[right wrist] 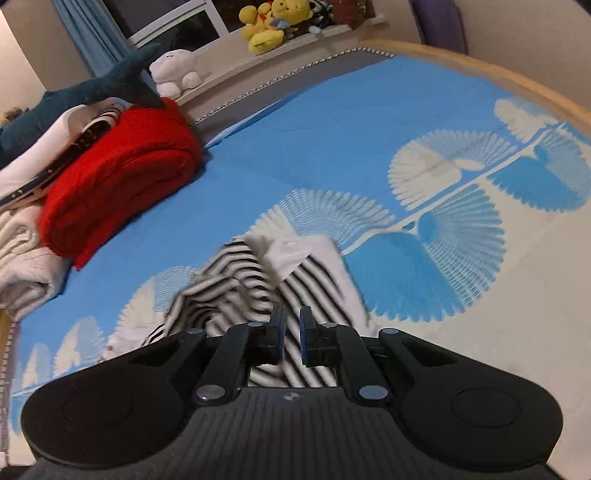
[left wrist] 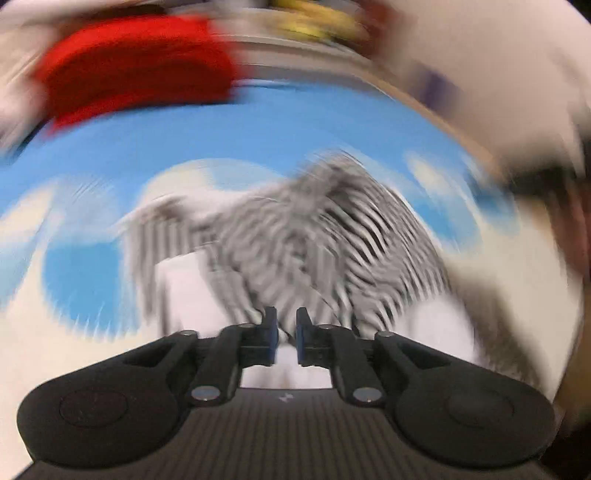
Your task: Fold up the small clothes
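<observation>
Right wrist view: black-and-white striped small garment (right wrist: pixel 258 284) lies bunched on the blue fan-patterned bed cover (right wrist: pixel 332 122); both grippers' jaws narrow, grip uncertain, probably repositioning it.

Blurred striped garment (left wrist: pixel 295 236) before hand-held gripper (left wrist: pixel 286 325)

- A home bedroom: a bed spread (right wrist: pixel 332 122) in blue with white fan motifs fills the view.
- At 12 o'clock, yellow plush toys (right wrist: pixel 271 24) sit on a window ledge (right wrist: pixel 236 70).
- At 10 o'clock, a plush shark (right wrist: pixel 92 90) and a white plush (right wrist: pixel 175 72) lie above a folded red knit (right wrist: pixel 118 173).
- Blue curtain (right wrist: pixel 79 33) at 11 o'clock.
</observation>
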A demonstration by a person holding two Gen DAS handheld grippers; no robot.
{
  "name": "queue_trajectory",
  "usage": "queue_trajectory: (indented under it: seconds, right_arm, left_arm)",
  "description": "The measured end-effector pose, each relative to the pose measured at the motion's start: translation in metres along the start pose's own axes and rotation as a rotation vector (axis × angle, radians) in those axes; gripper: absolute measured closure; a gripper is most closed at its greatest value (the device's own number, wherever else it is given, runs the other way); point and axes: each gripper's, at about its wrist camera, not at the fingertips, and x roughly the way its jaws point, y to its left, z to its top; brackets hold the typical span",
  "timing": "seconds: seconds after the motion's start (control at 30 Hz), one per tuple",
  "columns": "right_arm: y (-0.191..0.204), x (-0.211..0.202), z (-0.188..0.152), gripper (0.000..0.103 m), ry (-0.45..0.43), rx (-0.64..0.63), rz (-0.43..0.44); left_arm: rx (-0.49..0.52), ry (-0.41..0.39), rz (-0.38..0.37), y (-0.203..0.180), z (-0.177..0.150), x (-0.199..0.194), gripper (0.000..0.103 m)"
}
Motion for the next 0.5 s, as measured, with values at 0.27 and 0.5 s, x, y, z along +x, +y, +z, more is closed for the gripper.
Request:
queue_trajectory:
  seconds: [0.27, 0.5]
  right_arm:
    - [0.008, 0.046, -0.022, 0.075, 0.143, 0.08, 0.055]
    - [0.022, 0.099, -0.049, 0.075, 0.234, 0.113, 0.004]
  left_arm:
    - [-0.446, 0.112, -0.016, 0.021, 0.007, 0.063, 0.077]
    - [-0.625, 0.211, -0.017, 0.029, -0.006, 0.093, 0.06]
